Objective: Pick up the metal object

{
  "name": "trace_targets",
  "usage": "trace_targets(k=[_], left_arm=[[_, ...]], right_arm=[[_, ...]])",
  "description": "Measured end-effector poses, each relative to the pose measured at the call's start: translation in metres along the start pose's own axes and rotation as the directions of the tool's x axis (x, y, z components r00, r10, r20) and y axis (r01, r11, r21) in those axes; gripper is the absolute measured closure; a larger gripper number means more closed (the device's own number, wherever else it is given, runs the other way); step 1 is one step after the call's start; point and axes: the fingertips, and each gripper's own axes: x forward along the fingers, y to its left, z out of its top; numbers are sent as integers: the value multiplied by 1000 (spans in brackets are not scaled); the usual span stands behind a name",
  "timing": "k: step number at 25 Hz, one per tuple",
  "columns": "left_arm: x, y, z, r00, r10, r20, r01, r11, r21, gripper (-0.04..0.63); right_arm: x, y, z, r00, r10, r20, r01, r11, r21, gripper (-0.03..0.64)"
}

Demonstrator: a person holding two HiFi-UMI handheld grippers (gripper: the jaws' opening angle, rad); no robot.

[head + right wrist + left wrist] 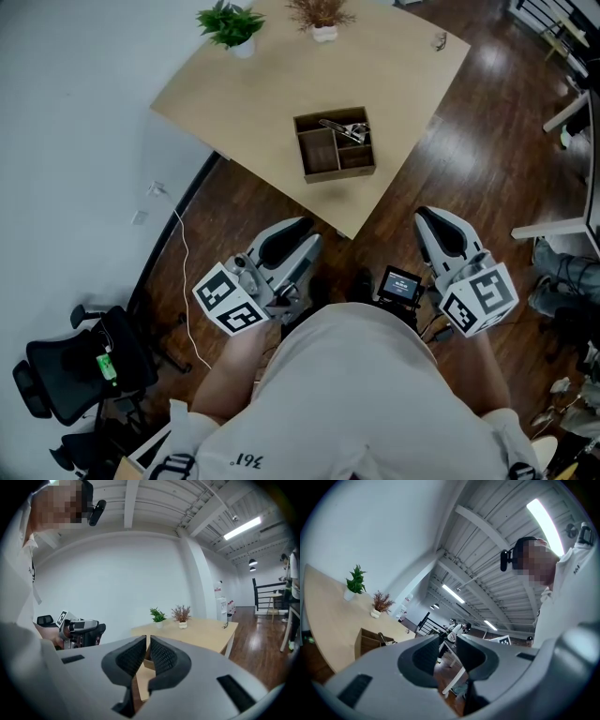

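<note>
Approach stage, judged from the layout; nothing grasped yet. Found metal object (345,129) lying in the far-right part of wooden box (323,175), resting partly across a divider, exact compartment hard to tell. Noted box sitting near the front corner of light table (253,89), with green plant (231,25) and dried plant (322,17) at the far edge, well apart from it. Saw left gripper (302,234) held low near the body, short of the table edge, jaws apart by a modest gap with nothing between. Saw right gripper (429,223) likewise low and off the table, jaws almost together, only a thin slit, also empty. Placed both well apart from the box, pointing roughly toward it. Judged next move as a reach forward and up over the table edge with one gripper, then a descent into the box from above. Would need jaws spread wider first, then lined up across the thin part of the object while clearing the box walls and divider. Flagged slipping as the likely risk, given thin, smooth-looking metal.
</note>
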Motion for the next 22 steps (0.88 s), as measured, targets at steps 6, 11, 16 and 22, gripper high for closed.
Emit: trace_targets(k=[6,11,16,22], left_arm=[[19,16,23,1000,-9,-7,9,997,78,505],[35,32,49,1000,-16,-8,16,990,142,505],[51,52,72,1000,-4,-28,10,976,218,505],[71,73,94,999,2,-47,11,963,270,505]], right_arm=[[27,-9,28,998,44,34,-41,996,-84,600],[51,-13,52,996,72,46,-63,983,-171,600],[73,-15,77,994,90,59,-70,956,-285,600],[100,-20,105,993,85,80,-48,922,-385,600]])
